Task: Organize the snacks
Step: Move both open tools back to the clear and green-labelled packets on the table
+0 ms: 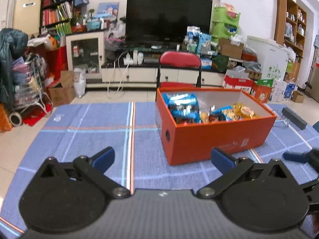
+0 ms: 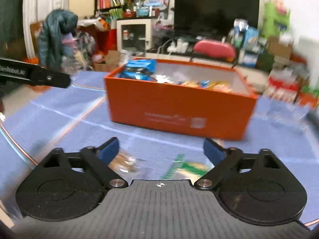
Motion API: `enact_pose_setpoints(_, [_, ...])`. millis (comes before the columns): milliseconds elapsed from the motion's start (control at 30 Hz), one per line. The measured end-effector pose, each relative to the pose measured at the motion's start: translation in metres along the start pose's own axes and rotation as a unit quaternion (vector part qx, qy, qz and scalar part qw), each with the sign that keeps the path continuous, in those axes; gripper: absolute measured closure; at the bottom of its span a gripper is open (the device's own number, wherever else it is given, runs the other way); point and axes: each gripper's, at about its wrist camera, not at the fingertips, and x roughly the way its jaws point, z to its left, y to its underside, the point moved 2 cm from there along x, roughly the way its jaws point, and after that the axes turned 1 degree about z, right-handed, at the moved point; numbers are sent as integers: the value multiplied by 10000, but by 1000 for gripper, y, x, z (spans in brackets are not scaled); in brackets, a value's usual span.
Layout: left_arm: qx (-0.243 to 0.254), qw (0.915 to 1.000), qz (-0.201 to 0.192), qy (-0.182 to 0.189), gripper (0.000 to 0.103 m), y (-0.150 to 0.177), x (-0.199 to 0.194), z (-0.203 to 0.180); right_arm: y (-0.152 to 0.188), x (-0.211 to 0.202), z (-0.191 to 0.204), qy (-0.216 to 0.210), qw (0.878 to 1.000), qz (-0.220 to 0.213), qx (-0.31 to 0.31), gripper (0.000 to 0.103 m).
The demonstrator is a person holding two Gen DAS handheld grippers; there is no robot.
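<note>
Snack packets, blue and yellow crinkly wrappers (image 1: 201, 109), are sitting piled inside an open orange cardboard box (image 1: 215, 139) that is resting on a blue plaid tablecloth (image 1: 89, 131). Box is lying right of centre in the left wrist view and at the far centre in the right wrist view. Blue packets are heaping at the box's left end, yellow ones toward its right.

Left gripper (image 1: 163, 157) is hovering low over the cloth with its blue-padded jaws spread wide and nothing between them; the right pad is lining up near the box's near wall, contact not clear.

Right gripper (image 2: 160, 149) is also standing wide, released, gripping nothing. On the cloth below and between its pads two more loose snacks are lying: a clear-wrapped brownish packet (image 2: 124, 162) just beside the left pad and a green-and-white packet (image 2: 185, 168) nearer the right pad; both are blurred, so touching or not cannot be told.

Black arm of the other gripper is poking in at the left edge of the right wrist view. Red folding chair (image 1: 179, 59) is standing beyond the box, black television (image 1: 169, 18) further back.
</note>
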Motion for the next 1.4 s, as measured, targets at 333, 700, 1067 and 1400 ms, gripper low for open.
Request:
enact_pose_setpoints(333, [699,9949,337,-652,1,26,42,-47,22,8,-22,216,9976,435,494,28])
enact_pose_setpoints(700, [488,9870,611,-1402,1,28,60,-59,7,37,-57,-282,9967,617,449,24])
enact_pose_setpoints(1067, [281,9903,850,-1059,1,31,61,-50,-11,58,-70,-1972,9763,539,-712,17])
enact_pose_setpoints(1400, [72,9891,1037,-1044,1,31,67,-48,1,89,-48,-2202,9575,1239,-1393,18])
